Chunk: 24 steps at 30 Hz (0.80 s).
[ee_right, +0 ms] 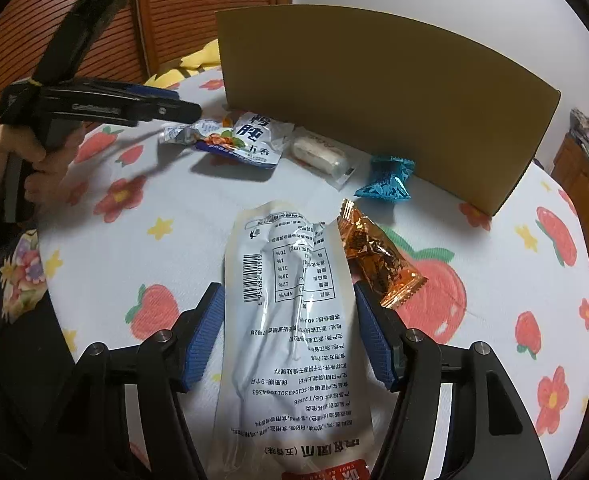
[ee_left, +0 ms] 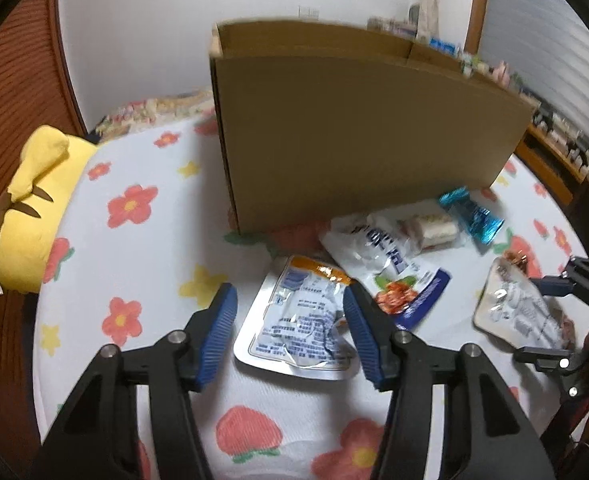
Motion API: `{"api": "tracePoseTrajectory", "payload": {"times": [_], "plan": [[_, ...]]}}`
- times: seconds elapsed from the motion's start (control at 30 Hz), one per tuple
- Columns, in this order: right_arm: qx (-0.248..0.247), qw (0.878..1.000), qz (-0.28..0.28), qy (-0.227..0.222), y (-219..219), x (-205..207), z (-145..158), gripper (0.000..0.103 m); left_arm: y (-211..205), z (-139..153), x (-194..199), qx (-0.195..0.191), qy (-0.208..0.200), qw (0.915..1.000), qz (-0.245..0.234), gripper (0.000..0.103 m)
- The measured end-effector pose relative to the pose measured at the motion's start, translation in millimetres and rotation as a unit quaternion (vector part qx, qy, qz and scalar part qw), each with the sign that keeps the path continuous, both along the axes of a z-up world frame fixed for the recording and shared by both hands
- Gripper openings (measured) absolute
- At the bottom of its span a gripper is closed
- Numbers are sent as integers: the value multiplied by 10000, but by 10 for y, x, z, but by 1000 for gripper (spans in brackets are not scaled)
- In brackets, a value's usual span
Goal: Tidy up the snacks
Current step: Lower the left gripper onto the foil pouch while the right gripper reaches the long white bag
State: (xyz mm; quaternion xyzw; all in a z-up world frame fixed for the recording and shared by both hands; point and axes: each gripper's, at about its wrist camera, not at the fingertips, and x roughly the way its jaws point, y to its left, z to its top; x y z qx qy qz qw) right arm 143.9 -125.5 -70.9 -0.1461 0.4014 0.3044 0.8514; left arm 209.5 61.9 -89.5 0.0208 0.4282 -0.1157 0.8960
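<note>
Several snack packs lie on a flowered sheet (ee_left: 142, 264) before an open cardboard box (ee_left: 354, 132). My left gripper (ee_left: 290, 304) is open around a silver pouch with an orange top (ee_left: 298, 320); its right pad is at the pouch's edge and its left pad stands apart. In the right wrist view that gripper (ee_right: 190, 111) hovers over the same pouch (ee_right: 182, 134). My right gripper (ee_right: 286, 300) is shut on a long white printed pouch (ee_right: 290, 320), pads against both long sides. The left wrist view shows this pouch (ee_left: 522, 308) at the far right.
Near the box (ee_right: 374, 100) lie a white-and-blue pouch (ee_right: 250, 140), a clear-wrapped white roll (ee_right: 318, 154) and a teal candy (ee_right: 386, 180). An orange wrapper (ee_right: 378, 256) sits beside the white pouch. A yellow plush (ee_left: 34, 208) lies far left, wooden shelves (ee_left: 554, 152) far right.
</note>
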Motion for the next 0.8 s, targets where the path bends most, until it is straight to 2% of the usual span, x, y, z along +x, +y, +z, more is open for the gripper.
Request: {"api": "tracePoseTrajectory", "payload": {"times": [0.07, 0.23, 0.43, 0.63, 0.8], "plan": [[3, 10000, 5, -5, -3, -3, 2, 66, -18, -34, 25, 10, 83, 9999, -118, 54], [3, 10000, 8, -13, 1, 6, 3, 66, -73, -106, 24, 59, 212, 9993, -298, 64], [2, 10000, 5, -11, 2, 6, 1, 66, -104, -121, -46, 89, 196, 9991, -362, 65], [3, 10000, 7, -9, 1, 7, 2, 66, -69, -10, -171, 125, 36, 9993, -359, 65], [1, 10000, 5, -11, 2, 6, 3, 66, -66, 107, -245, 77, -38, 9981, -614, 69]]}}
